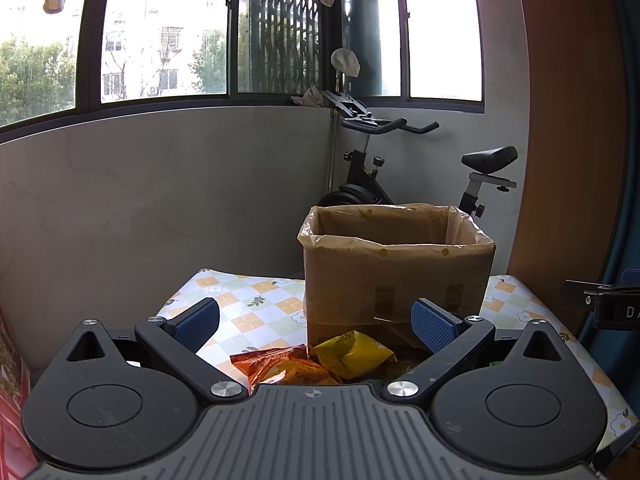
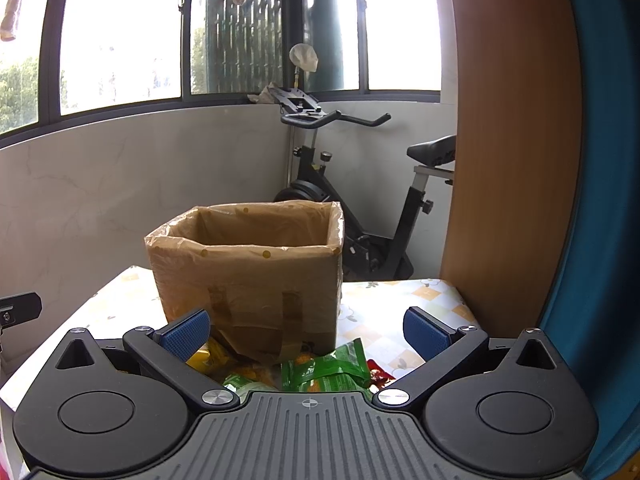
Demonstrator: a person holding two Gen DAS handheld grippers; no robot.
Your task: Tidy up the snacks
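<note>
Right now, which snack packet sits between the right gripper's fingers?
The green packet, lying directly ahead of the open right gripper; the yellow packet lies off by its left finger.

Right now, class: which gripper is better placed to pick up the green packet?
Right. The green packet lies between the open right gripper fingers, before the box. The left gripper faces orange and yellow packets instead.

Exercise bike by window w/ hanging clothes, wood panel
</note>
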